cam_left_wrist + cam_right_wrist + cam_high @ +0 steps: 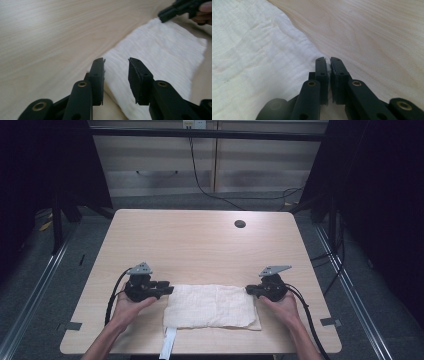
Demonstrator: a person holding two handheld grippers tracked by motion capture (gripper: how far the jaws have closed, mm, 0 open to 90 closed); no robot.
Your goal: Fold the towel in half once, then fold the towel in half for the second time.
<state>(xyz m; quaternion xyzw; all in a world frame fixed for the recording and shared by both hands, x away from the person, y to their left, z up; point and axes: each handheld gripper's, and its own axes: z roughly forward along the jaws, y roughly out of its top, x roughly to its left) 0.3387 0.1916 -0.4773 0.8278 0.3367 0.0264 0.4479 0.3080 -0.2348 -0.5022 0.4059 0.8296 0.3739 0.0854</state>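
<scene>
A white folded cloth [210, 306] lies flat near the table's front edge, between my two grippers. My left gripper [167, 287] is at the cloth's left far corner. In the left gripper view it [116, 61] is open, its jaws apart just above the cloth [162, 50] and not pressing it. My right gripper [248, 290] is at the cloth's right far corner. In the right gripper view its jaws [327, 60] are shut on a thin white edge of the cloth [249, 50]. The right gripper [172, 11] also appears far off in the left gripper view, touching the cloth's corner.
The light wooden table [200, 240] has a dark cable hole [240, 224] at its far right. A white strip [168, 345] hangs over the front edge below the cloth. Bare tabletop stretches beyond the cloth. Dark floor and cables surround the table.
</scene>
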